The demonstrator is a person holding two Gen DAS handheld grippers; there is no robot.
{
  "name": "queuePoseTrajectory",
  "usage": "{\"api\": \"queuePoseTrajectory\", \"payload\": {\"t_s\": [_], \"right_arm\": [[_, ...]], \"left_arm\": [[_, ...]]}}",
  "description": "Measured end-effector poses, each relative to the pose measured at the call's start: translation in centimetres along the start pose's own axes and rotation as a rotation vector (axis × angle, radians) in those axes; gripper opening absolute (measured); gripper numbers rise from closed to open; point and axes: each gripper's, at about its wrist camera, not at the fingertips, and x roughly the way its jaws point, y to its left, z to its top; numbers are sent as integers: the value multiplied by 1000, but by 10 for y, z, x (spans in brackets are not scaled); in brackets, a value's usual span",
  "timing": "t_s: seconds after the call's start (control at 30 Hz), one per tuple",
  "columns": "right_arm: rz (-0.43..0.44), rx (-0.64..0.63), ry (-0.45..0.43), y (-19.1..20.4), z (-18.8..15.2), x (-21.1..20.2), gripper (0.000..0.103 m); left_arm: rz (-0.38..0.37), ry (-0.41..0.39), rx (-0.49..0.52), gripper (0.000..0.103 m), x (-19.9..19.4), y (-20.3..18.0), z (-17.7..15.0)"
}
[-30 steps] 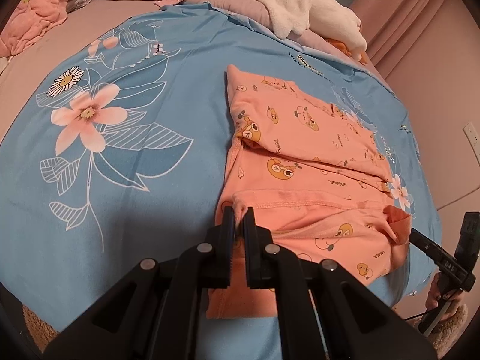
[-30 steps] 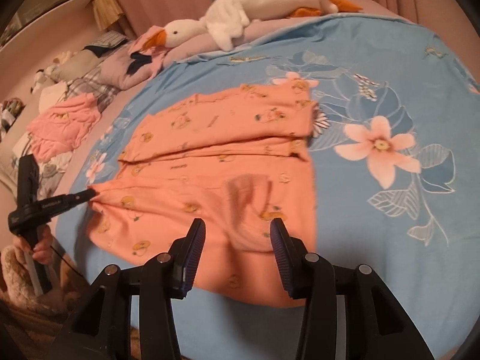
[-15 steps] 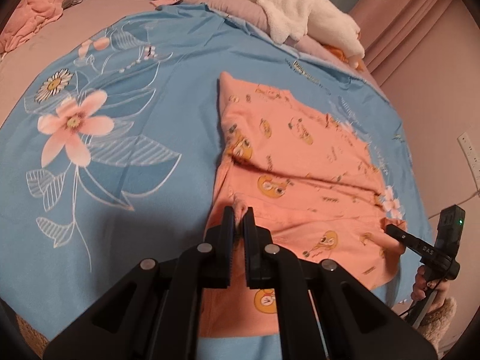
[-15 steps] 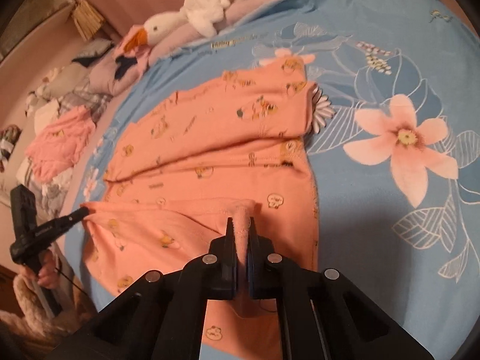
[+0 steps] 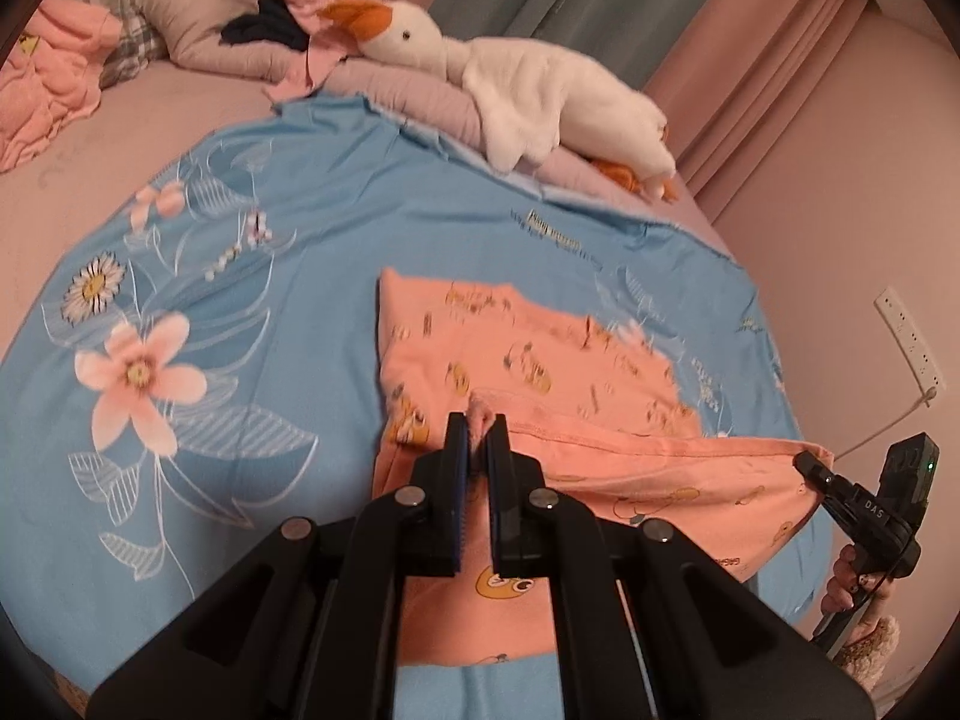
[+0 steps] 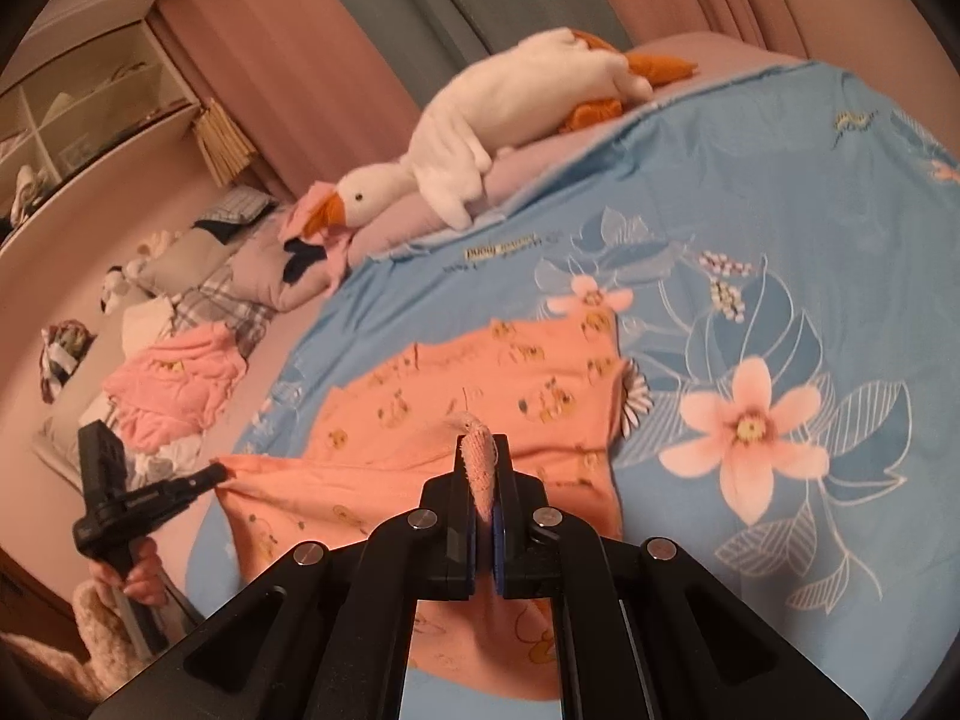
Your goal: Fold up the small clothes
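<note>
**A:** Over on the bed [image 5: 198, 222], on that blue flowery sheet, there's a small orange garment [image 5: 540, 372] with little cartoon prints. Why grab it with both grippers at once?

**B:** Looks like it's about to be folded in half. The left gripper [image 5: 475, 450] has its fingers pinched tight on a bunched bit of the near hem, and the right gripper [image 6: 483, 468] is clamped on the hem further along, with a nub of fabric poking up between its fingers [image 6: 461, 480].

**A:** So the hem's stretched between them?

**B:** Yeah, you can see the edge pulled into a fairly straight line, raised off the sheet, while the far half lies flat. I'd guess holding two spread points keeps that edge from sagging when it's carried over to the far side.

**A:** Anything in the way?

**B:** Not really. The plush goose [image 5: 510, 72] and the pile of pink clothes [image 6: 174, 384] sit well apart near the pillows. Main risk I'd say is the thin fabric slipping out of one pinch mid-fold.
</note>
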Motion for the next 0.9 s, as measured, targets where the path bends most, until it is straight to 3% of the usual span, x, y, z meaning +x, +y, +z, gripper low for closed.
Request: {"api": "queuePoseTrajectory", "payload": {"t_s": [0.27,0.9], "right_arm": [[-14,-22,-57,8,26,4,5],[-87,-55,-36,6,79,67,5]], "left_arm": [[-13,-51,2,5,-1,-5,27],[22,-3,-21,5,68,2,89]]}}
